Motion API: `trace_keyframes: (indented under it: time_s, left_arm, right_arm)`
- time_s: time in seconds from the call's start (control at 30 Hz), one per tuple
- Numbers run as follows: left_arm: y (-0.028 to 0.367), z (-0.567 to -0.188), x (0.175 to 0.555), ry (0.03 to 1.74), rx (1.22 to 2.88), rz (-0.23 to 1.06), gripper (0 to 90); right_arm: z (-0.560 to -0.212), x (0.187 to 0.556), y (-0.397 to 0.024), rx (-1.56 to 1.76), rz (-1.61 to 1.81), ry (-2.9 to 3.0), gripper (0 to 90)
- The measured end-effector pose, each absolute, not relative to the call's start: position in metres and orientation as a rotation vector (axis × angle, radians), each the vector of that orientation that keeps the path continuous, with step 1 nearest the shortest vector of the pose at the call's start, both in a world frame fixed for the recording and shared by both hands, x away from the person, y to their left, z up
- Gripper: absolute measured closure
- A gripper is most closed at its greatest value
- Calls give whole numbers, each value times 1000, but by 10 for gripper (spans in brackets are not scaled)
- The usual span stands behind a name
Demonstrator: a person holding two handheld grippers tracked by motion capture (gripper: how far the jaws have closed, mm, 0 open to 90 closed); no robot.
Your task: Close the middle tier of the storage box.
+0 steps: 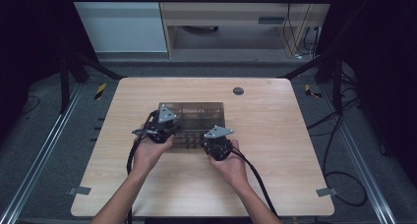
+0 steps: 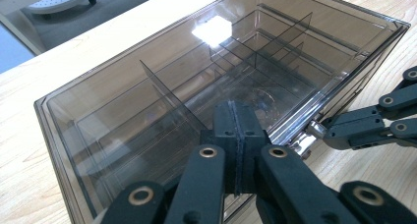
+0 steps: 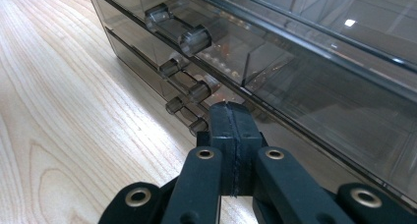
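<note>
A smoky see-through plastic drawer box [image 1: 194, 113] stands in the middle of the wooden table [image 1: 275, 135]. In the left gripper view its top panel [image 2: 147, 101] shows thin dividers inside. My left gripper [image 2: 235, 120] is shut with nothing between its jaws, tips over the box's near top edge, at the box's front left corner [image 1: 164, 128]. My right gripper [image 3: 228, 117] is shut and holds nothing, and it points at the box's front face beside the lowest of three drawer handles [image 3: 194, 37], toward the front right [image 1: 215, 140]. The right gripper's linkage [image 2: 373, 123] shows by the box corner.
A round grey plug [image 1: 238, 91] sits in the tabletop behind the box. Black frame bars [image 1: 78, 62] flank the table, and cables [image 1: 344, 180] lie on the floor at the right. Bare wood [image 3: 74, 111] lies left of the drawer fronts.
</note>
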State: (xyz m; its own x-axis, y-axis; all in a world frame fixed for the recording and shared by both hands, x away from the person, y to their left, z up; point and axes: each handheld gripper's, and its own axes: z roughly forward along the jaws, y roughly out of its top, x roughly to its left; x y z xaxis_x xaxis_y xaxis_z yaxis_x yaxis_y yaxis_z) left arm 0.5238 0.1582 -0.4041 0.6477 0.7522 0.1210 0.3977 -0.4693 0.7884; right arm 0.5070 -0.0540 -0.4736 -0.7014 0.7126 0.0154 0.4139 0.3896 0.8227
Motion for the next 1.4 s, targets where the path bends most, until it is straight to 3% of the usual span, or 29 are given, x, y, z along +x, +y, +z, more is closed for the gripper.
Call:
trace_keyframes:
  time_s: [0.8, 0.93, 1.07, 1.23, 1.4]
  left_arm:
    - [175, -389, 482, 814, 1997, 642, 861]
    - [180, -389, 474, 818, 1973, 663, 802]
    - [186, -387, 469, 831, 1938, 696, 676]
    - [197, -391, 460, 872, 1913, 704, 443]
    - [208, -399, 456, 878, 1918, 707, 262]
  right_arm:
    - [-451, 470, -109, 934, 1306, 2308, 880]
    - [-452, 467, -119, 934, 1302, 2317, 790]
    - [-455, 466, -131, 951, 1283, 2322, 654]
    - [-458, 465, -152, 987, 1229, 2269, 414]
    - [-462, 466, -170, 1032, 1207, 2255, 245]
